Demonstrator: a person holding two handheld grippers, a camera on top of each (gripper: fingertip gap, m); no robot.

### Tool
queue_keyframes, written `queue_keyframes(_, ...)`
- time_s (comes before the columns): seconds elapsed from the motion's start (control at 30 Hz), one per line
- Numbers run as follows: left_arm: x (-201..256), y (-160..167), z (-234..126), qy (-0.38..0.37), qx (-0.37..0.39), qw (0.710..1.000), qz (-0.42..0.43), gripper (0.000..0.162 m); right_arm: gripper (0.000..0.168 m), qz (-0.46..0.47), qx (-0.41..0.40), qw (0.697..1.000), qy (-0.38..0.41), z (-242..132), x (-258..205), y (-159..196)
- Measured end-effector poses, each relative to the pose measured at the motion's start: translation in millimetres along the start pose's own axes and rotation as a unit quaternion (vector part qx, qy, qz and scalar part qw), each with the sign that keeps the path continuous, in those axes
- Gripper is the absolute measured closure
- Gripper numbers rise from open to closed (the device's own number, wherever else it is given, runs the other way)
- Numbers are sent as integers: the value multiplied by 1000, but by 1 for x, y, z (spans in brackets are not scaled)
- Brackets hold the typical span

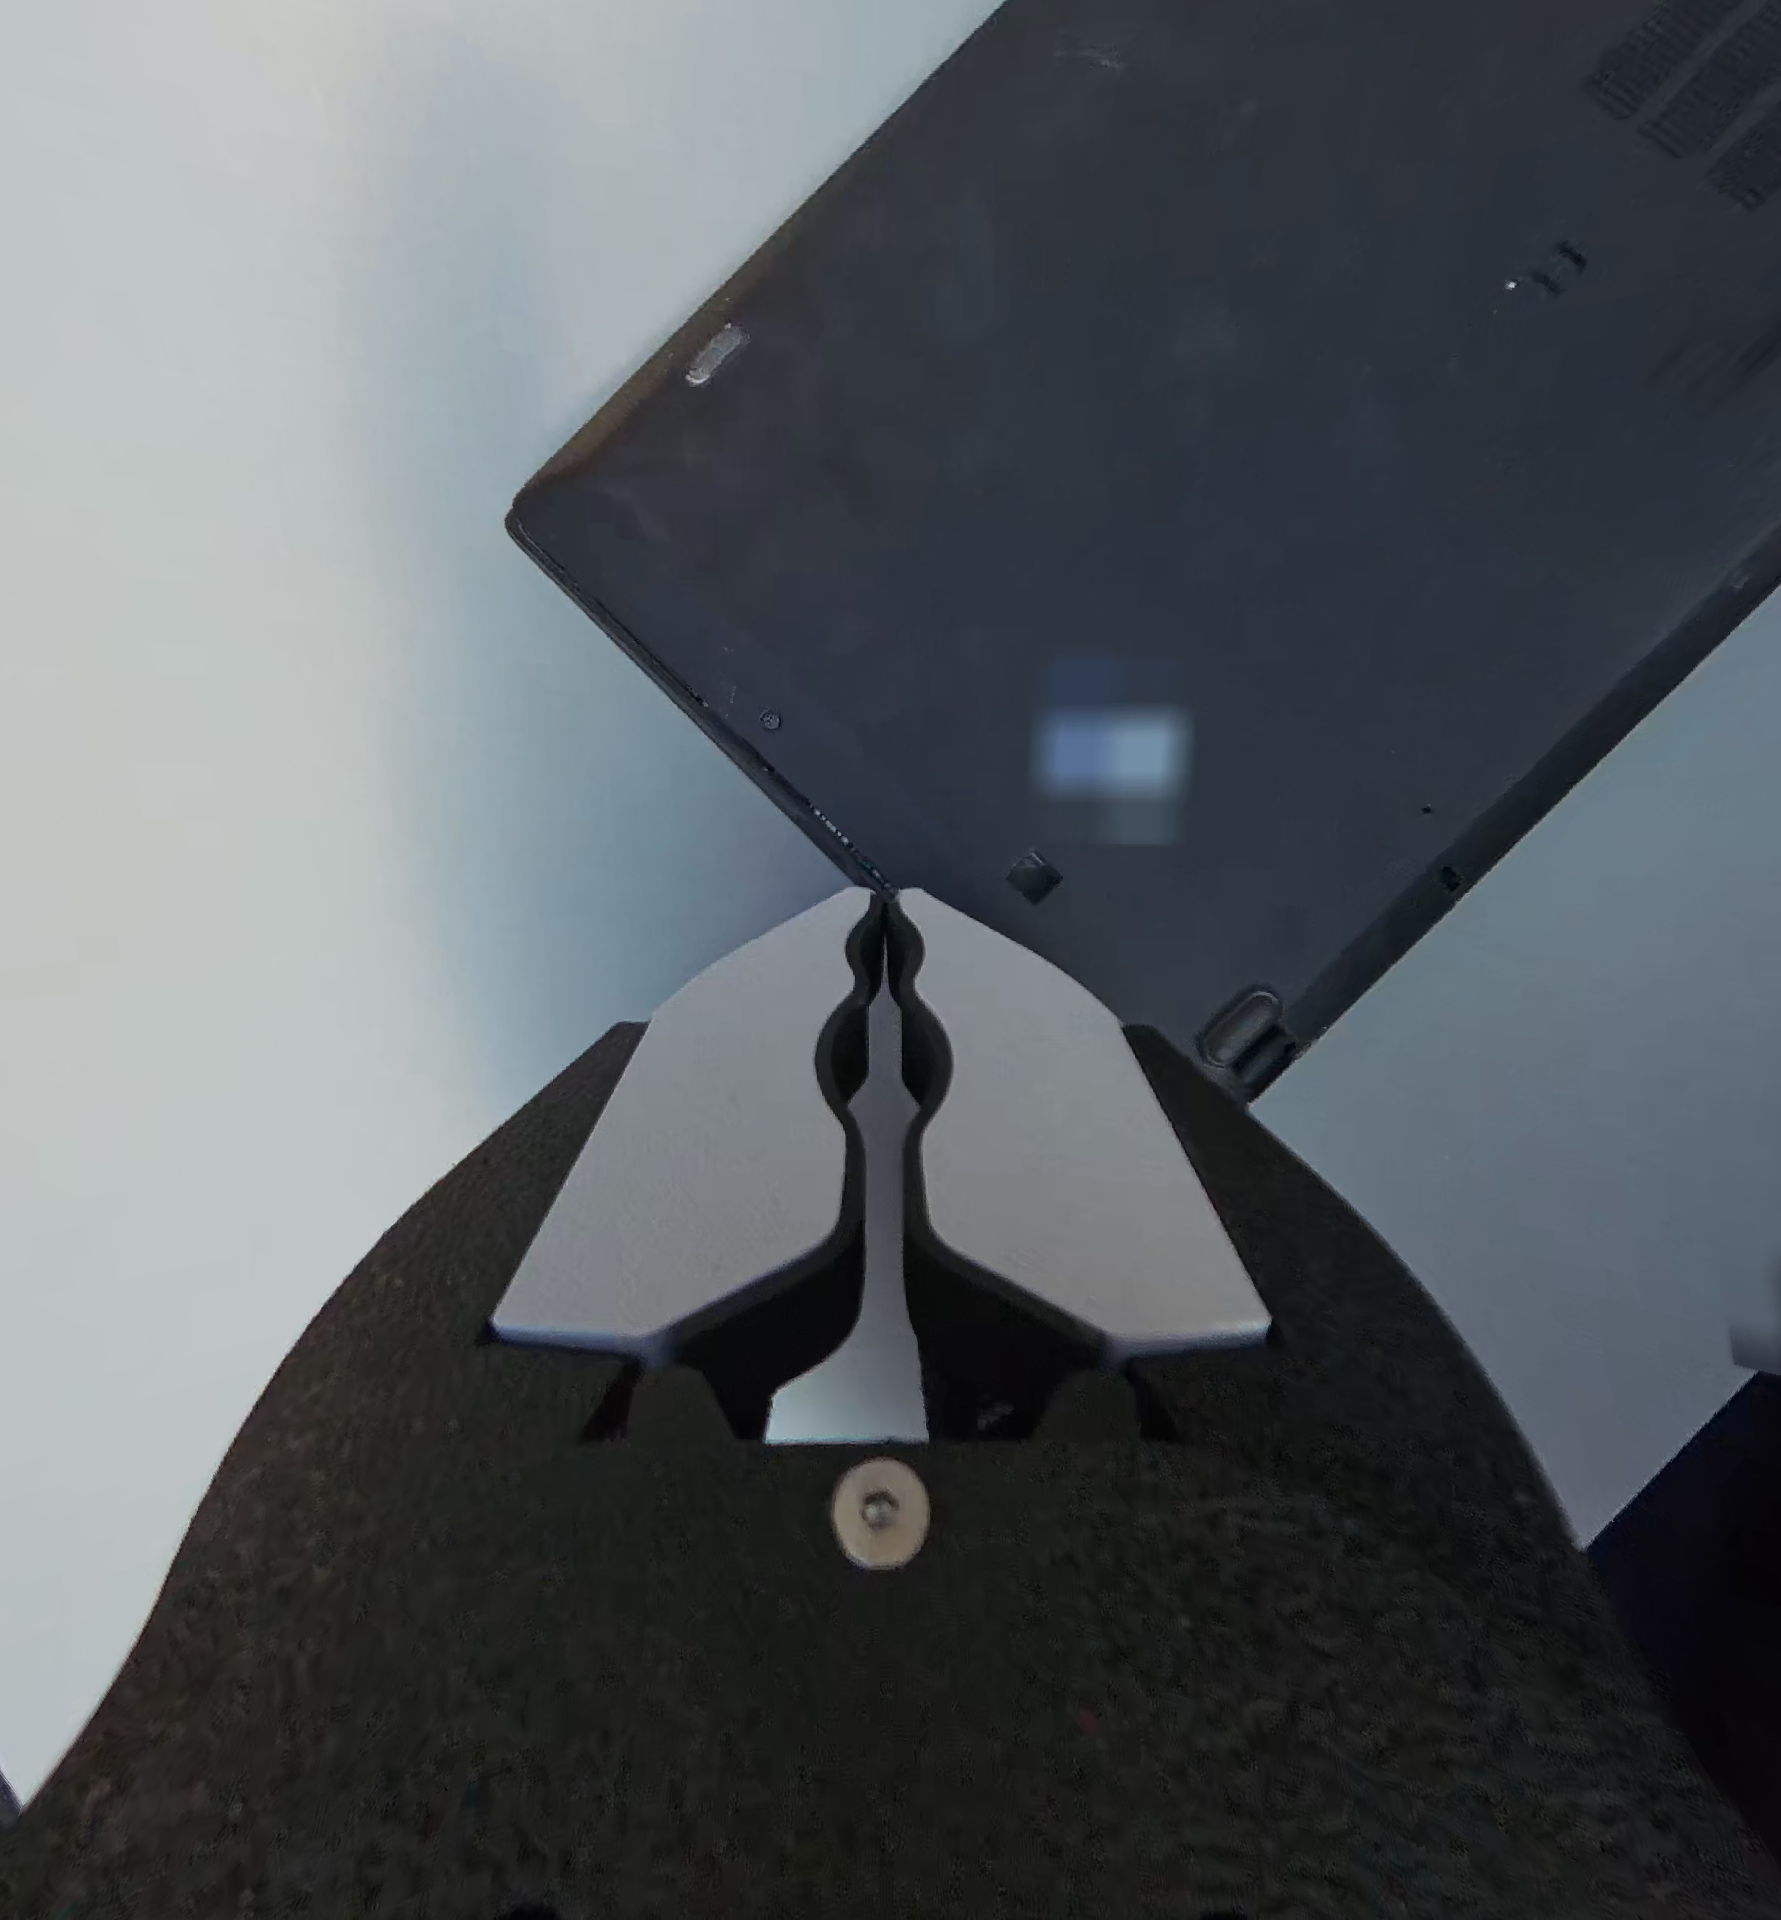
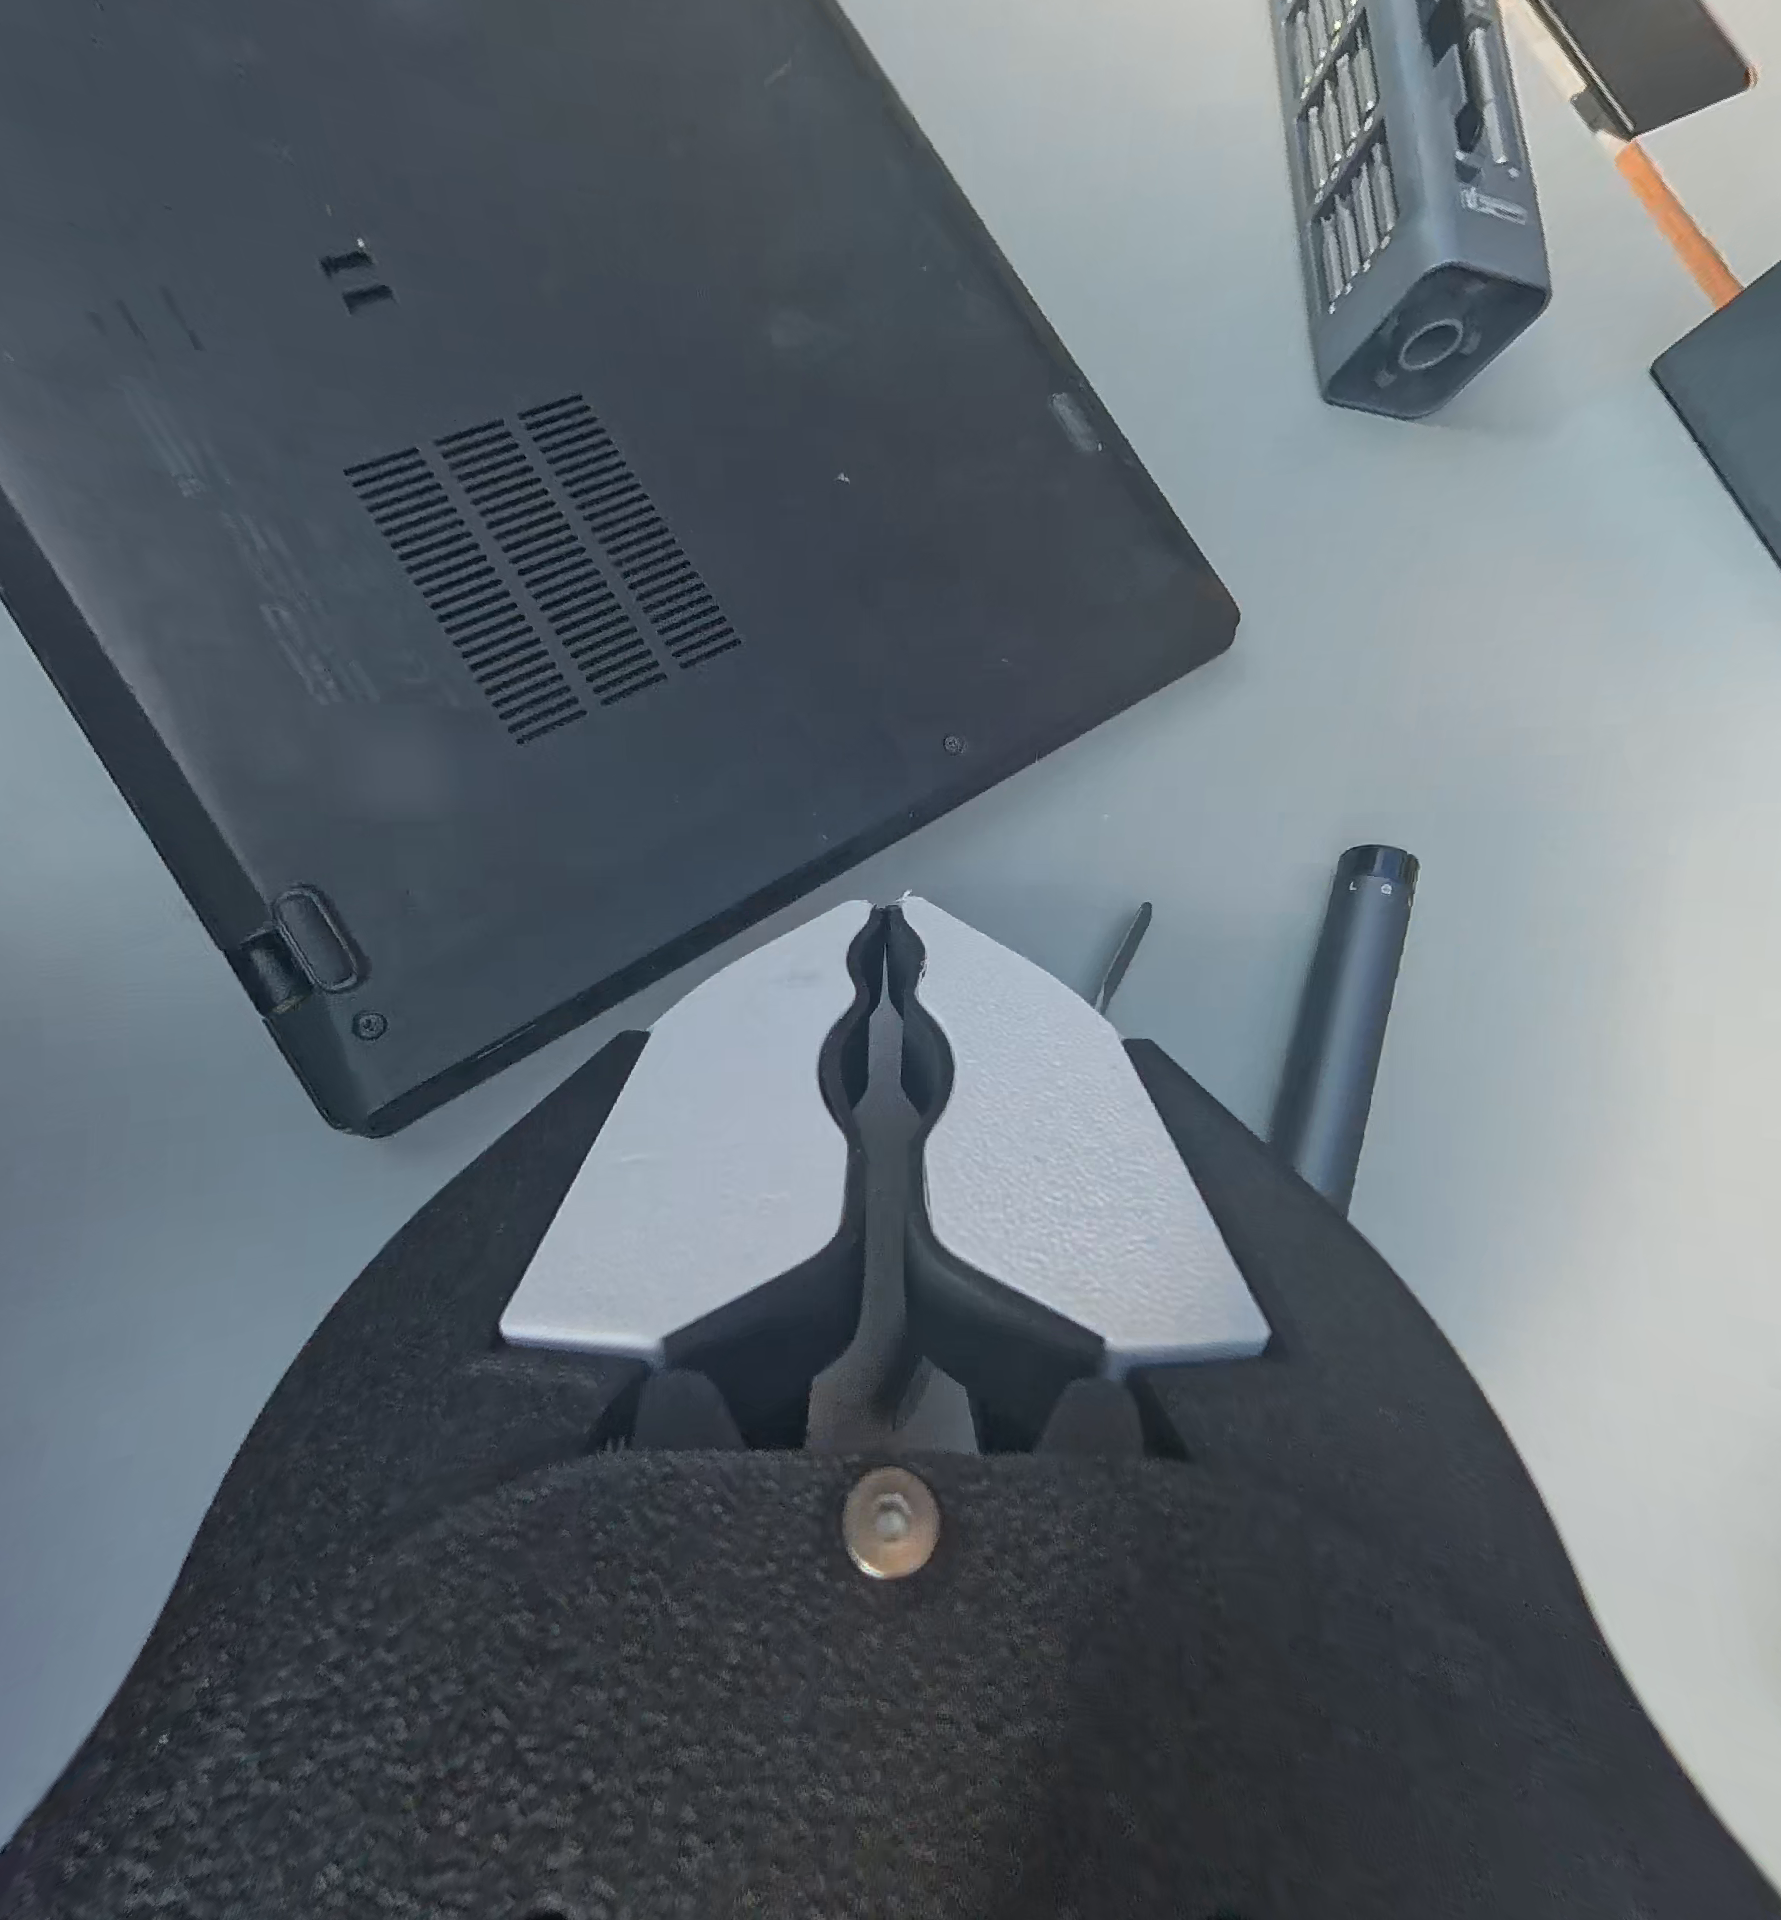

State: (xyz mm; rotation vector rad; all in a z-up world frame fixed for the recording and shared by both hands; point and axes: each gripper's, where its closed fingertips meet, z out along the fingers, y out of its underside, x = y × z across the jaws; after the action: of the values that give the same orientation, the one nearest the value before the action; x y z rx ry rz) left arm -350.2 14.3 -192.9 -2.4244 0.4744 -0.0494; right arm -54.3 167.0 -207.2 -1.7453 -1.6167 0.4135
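Observation:
A black laptop [image 1: 1177, 468] lies bottom up on a pale grey table [image 1: 190, 623]. My left gripper [image 1: 881, 906] is shut with nothing seen in it, its tips at the laptop's near edge, close to a corner with a rubber foot [image 1: 1244, 1029]. In the right wrist view the same laptop [image 2: 553, 416] shows its vent slots [image 2: 543, 561]. My right gripper [image 2: 891, 914] is shut, its tips just off the laptop's near edge. A tiny white speck sits at the tips; I cannot tell what it is.
Right of the right gripper lie a dark pen-shaped screwdriver [image 2: 1348, 1018] and a thin black pointed tool [image 2: 1130, 940], partly hidden by a finger. A grey bit case [image 2: 1416, 208] lies at the back right. A black box [image 2: 1779, 436] stands at the right edge. About 35 centimeters separates my left fingertips from my right.

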Motion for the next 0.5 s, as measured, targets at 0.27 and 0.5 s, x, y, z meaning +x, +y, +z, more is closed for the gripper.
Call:
queue_keyframes(0.27,-11,1,10,72,32,991,-104,162,168,138,34,990,-17,-11,-8,0)
queue_keyframes(0.5,2,20,20,67,9,991,-118,162,168,111,0,994,-18,1,-25,3)
